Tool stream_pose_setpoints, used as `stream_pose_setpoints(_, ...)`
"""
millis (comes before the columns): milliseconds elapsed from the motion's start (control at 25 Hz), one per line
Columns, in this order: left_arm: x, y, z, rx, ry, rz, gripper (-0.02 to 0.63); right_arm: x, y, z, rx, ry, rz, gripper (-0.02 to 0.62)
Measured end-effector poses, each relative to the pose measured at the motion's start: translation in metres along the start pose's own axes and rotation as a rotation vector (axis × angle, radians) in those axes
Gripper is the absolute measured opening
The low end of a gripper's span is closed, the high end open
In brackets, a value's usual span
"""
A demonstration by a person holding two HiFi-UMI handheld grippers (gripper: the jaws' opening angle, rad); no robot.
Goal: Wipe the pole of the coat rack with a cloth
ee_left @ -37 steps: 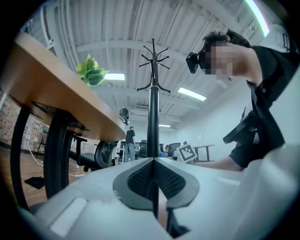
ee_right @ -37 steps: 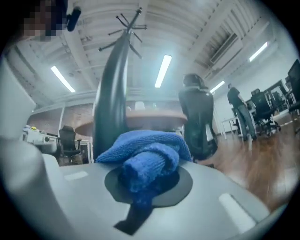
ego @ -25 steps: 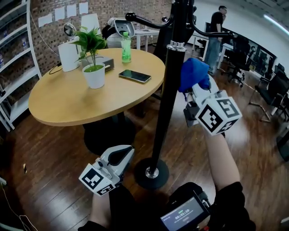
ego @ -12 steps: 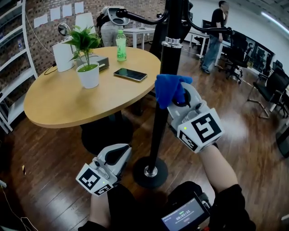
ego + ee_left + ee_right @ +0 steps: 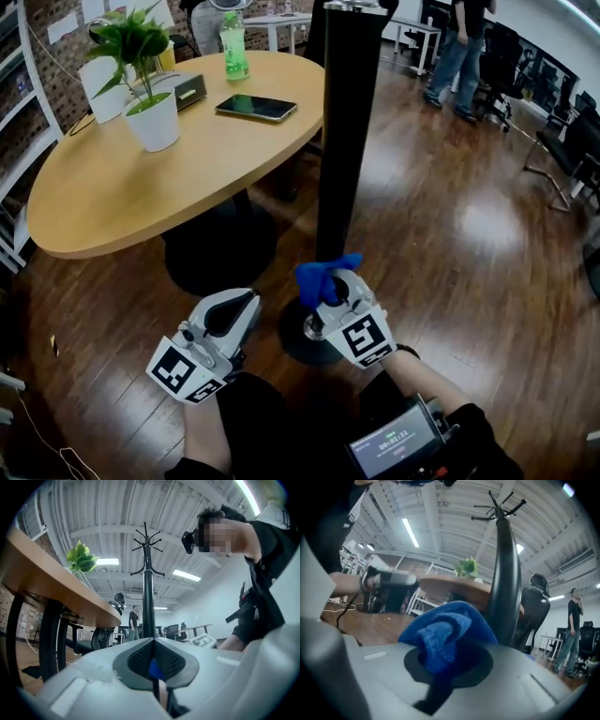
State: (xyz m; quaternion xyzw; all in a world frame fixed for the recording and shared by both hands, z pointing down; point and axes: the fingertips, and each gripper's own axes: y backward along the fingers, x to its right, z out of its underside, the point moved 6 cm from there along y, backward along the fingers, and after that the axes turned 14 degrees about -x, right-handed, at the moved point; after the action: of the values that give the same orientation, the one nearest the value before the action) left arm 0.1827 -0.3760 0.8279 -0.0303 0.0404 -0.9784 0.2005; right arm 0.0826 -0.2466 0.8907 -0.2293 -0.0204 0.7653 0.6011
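Observation:
The coat rack's black pole [image 5: 345, 141] rises from a round base [image 5: 298, 345] on the wooden floor. My right gripper [image 5: 330, 283] is shut on a bunched blue cloth [image 5: 322, 275], which presses against the foot of the pole just above the base. In the right gripper view the blue cloth [image 5: 445, 630] bulges out of the jaws, with the pole [image 5: 508, 583] close behind it on the right. My left gripper [image 5: 228, 319] hangs low to the left of the base, shut and holding nothing. From the left gripper view the pole [image 5: 148, 602] stands straight ahead.
A round wooden table [image 5: 112, 197] stands left of the pole, carrying a potted plant [image 5: 150, 103], a phone [image 5: 256, 108] and a green bottle [image 5: 232, 33]. A person [image 5: 459, 47] stands at the back right, near office chairs [image 5: 562, 141].
My right gripper has slid the blue cloth down the pole, from near the upper collar to just above the base. The left gripper has hardly moved.

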Motion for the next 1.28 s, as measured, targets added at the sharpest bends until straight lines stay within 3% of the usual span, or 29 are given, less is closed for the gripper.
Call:
stream_pose_setpoints(80,-0.004,0.001,0.012,-0.012,0.023,-0.009,-0.008,-0.025,-0.025,0.054,-0.095,-0.051,-0.038,0.021)
stream_pose_setpoints(280,-0.009,0.003,0.043,-0.074,0.067,-0.009,-0.008,-0.073,-0.076,0.177,-0.377,-0.068,-0.162,0.021)
stream_pose_setpoints(400,-0.015,0.009,0.059,-0.104,0.083,-0.030,-0.008,-0.090,-0.096,0.225,-0.480,-0.091,-0.216,0.021)
stream_pose_setpoints(520,-0.020,0.013,0.069,-0.120,0.094,-0.044,-0.008,-0.094,-0.101,0.248,-0.527,-0.118,-0.226,0.021)
stream_pose_setpoints(720,-0.020,0.011,0.068,-0.117,0.092,-0.035,-0.008,-0.076,-0.084,0.231,-0.450,-0.233,-0.188,0.021)
stream_pose_setpoints(840,-0.017,0.005,0.059,-0.104,0.079,-0.015,-0.008,-0.054,-0.063,0.234,-0.405,-0.354,-0.150,0.021)
stream_pose_setpoints(1040,-0.009,0.003,0.035,-0.067,0.057,0.002,-0.008,0.003,-0.033,0.239,-0.352,-0.603,0.011,0.023)
stream_pose_setpoints(1120,-0.004,0.001,0.020,-0.045,0.039,0.009,-0.008,0.027,-0.028,0.210,-0.257,-0.621,0.015,0.023)
stream_pose_setpoints(1280,0.005,0.003,-0.011,-0.002,-0.016,0.014,-0.008,0.072,-0.009,0.106,0.006,-0.567,-0.067,0.021)
